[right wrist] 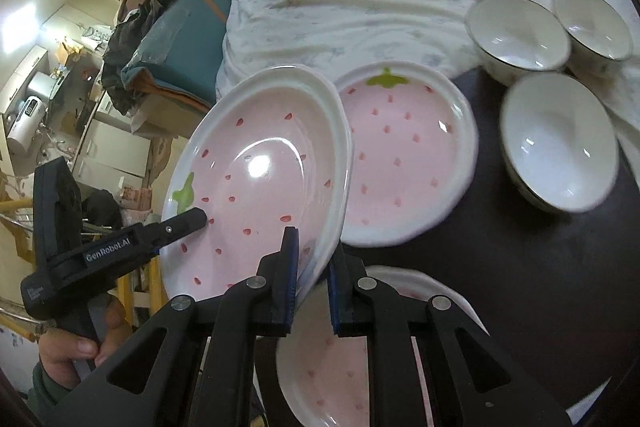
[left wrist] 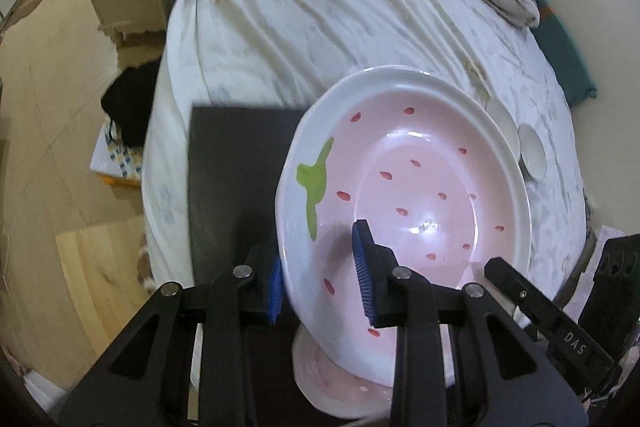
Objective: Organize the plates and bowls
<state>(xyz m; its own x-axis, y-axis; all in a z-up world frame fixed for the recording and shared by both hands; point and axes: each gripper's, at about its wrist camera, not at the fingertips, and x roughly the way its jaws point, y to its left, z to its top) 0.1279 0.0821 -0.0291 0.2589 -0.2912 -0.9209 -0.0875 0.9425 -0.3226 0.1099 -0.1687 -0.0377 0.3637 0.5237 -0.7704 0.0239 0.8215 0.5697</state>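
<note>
Both my left tongs [left wrist: 320, 267] and right tongs [right wrist: 313, 277] clamped opposite rim edges of the tilted pink strawberry-painted ceramic plate [right wrist: 256, 187] above the dark surface [right wrist: 520, 267].

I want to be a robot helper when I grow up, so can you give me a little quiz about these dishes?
1. True or false: the tilted strawberry plate is blue inside.
2. How many white bowls show in the right wrist view?
3. What grips the tilted strawberry plate? A) only the left gripper B) only the right gripper C) both grippers.

Key: 1 false, it is pink; 2 three; 3 C.
</note>
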